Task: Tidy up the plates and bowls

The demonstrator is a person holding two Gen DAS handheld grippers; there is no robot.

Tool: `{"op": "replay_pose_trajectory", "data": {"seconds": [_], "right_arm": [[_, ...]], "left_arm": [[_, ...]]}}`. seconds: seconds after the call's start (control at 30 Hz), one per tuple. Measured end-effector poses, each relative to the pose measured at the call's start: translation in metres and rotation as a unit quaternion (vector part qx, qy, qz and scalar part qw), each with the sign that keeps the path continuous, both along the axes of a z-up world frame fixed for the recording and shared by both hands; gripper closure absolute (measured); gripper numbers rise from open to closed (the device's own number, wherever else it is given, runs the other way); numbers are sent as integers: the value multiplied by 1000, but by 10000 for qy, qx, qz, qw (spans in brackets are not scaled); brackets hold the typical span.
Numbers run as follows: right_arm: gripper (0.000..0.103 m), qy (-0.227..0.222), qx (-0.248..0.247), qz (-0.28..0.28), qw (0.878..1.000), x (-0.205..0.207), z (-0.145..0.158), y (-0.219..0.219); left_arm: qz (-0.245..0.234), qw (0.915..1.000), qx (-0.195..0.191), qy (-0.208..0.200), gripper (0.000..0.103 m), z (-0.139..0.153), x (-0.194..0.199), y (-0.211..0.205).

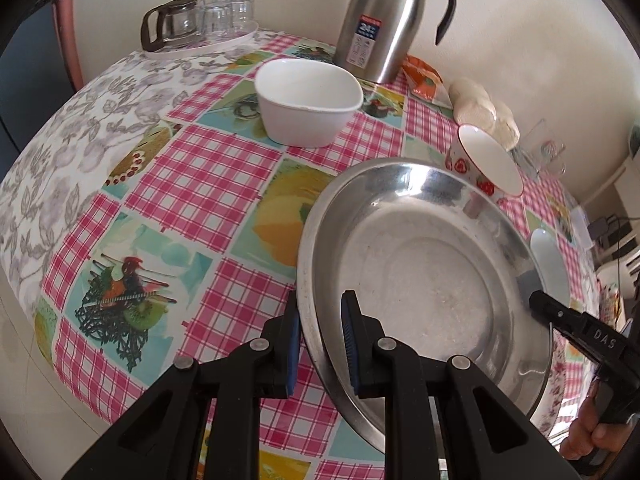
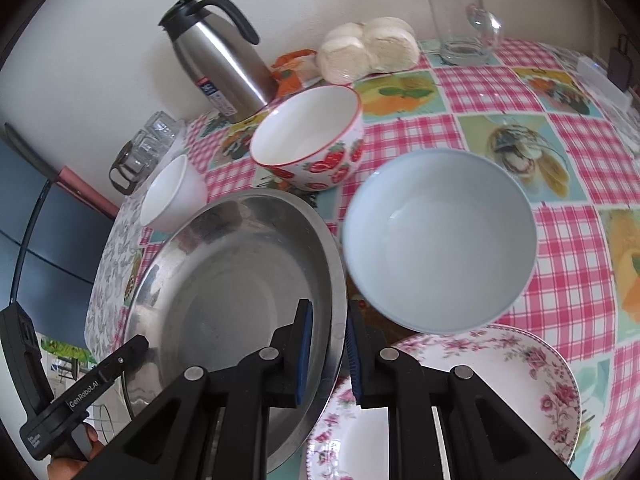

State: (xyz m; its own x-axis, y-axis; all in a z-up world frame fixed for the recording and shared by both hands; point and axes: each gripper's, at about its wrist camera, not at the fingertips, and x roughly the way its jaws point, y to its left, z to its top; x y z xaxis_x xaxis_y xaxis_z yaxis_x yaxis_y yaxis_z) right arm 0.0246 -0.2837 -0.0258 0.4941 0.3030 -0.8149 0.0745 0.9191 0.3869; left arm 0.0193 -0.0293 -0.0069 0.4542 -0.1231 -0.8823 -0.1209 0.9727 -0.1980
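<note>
The steel plate (image 1: 424, 276) is held over the table (image 1: 224, 184) by both grippers: the left gripper (image 1: 322, 344) is clamped narrow on one side of its rim, the right gripper (image 2: 330, 354) on the opposite side. It overlaps the floral plate (image 2: 480, 392), beside the blue bowl (image 2: 440, 240), strawberry bowl (image 2: 308, 140) and white bowl (image 1: 308, 100). The metal is judged stiff, fairly light and unbreakable, yet slippery at the thin rim. A two-sided rim hold is judged soundest; the ceramic pieces nearby are fragile and could be chipped by a knock.
</note>
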Motion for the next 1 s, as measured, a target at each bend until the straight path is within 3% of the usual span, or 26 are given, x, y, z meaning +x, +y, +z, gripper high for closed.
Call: {"op": "replay_pose_trajectory", "data": {"seconds": [0.33, 0.7, 0.9, 1.0], "right_arm": [[85, 42, -47, -63, 10000, -4, -1, -3], [84, 139, -169, -52, 9997, -5, -5, 1], [83, 158, -141, -110, 9997, -6, -4, 1], [77, 117, -145, -103, 9998, -7, -2, 2]], "left_arm": [[2, 9998, 95, 177, 83, -9, 6, -4], [-74, 9996, 257, 88, 83, -10, 8, -5], [-57, 9999, 133, 57, 83, -10, 9, -1], [-49, 9999, 88, -4, 83, -7, 8, 0]]}}
